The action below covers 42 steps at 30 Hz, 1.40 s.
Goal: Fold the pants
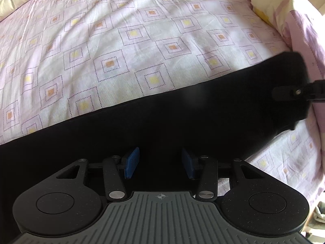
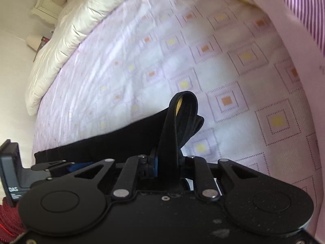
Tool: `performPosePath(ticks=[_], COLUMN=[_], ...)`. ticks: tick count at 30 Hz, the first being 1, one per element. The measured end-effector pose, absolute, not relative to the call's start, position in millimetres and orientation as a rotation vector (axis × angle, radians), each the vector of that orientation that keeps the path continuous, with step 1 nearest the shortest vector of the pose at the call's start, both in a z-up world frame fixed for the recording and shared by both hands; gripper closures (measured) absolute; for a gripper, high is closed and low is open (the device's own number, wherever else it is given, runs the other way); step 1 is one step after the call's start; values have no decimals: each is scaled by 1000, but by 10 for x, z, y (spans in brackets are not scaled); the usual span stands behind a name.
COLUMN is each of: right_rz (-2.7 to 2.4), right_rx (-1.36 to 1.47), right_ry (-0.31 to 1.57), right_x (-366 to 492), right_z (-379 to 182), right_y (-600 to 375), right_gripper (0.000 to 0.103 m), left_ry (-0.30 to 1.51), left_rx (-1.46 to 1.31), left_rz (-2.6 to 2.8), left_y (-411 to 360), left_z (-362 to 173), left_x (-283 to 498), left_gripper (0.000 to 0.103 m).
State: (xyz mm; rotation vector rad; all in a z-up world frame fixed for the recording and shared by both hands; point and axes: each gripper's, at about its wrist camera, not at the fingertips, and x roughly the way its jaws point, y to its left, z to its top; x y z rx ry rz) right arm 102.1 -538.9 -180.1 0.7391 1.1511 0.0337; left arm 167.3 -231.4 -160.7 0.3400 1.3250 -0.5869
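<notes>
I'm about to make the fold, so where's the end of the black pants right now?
In the right wrist view, the black pants end is bunched and pinched in the right gripper jaws at lower centre, lifted over the pink patterned bedsheet.

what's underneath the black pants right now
The black pants lie on a pink bedsheet printed with squares, which shows on both sides of them. Whatever is directly beneath the fabric is covered. One end is lifted, pinched in the right gripper.
</notes>
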Motion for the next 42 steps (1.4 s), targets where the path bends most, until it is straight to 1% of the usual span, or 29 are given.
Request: performPosePath(ticks=[3,9,12,13,17,21,26,31,35,37,38,39,40,41,42], right_rz=[37,91,108,105,95,124,148,139,89,55,45,50,66,93,113], right_rx=[704,731,712,692,591,519,497,419,324,281,268,264,269,274,276], right_ry=[1097,1005,995,993,1006,1011,1050,1115,1155,1161,1160,1155,1142,1120,1095], right_x=[990,962,1009,1026,1117,1248,1461,1639,1720,1769,1777,1783,1777,1754,1722], right_z=[-1500,-971,-833,-774,-597,-481,-642,-1021,-1299,-1408,-1438,-1458,-1455,-1428,-1381], right_y=[-5272,-5023,-4787,-4695,-4288,-3736,-2970,-2224,-1804,-1695,-1647,-1594,-1558,-1488,-1458], right_gripper=[88,88,88,88,88,88,88,87,86,82,74,70,68,57,51], left_ry=[1310,1243,1253,1255,1150,1140,1149,1173,1190,1195,1195,1195,1195,1195,1194], left_rx=[341,357,341,331,262,164,145,133,117,111,107,100,90,79,68], left_rz=[-582,-581,-610,-620,-537,-455,-377,-340,-328,-323,-321,-320,-319,-318,-318], left_y=[-2321,-2322,-2273,-2228,-1731,-1052,-315,159,450,532,557,590,601,610,627], left_z=[-1593,-1592,-1551,-1514,-1221,-1050,-968,-965,-965,-966,-964,-961,-955,-951,-941], left_x=[1650,1552,1593,1619,1684,1776,1815,1799,1776,1768,1759,1750,1748,1747,1732], left_gripper=[59,57,59,62,62,62,62,62,62,62,62,62,62,62,62])
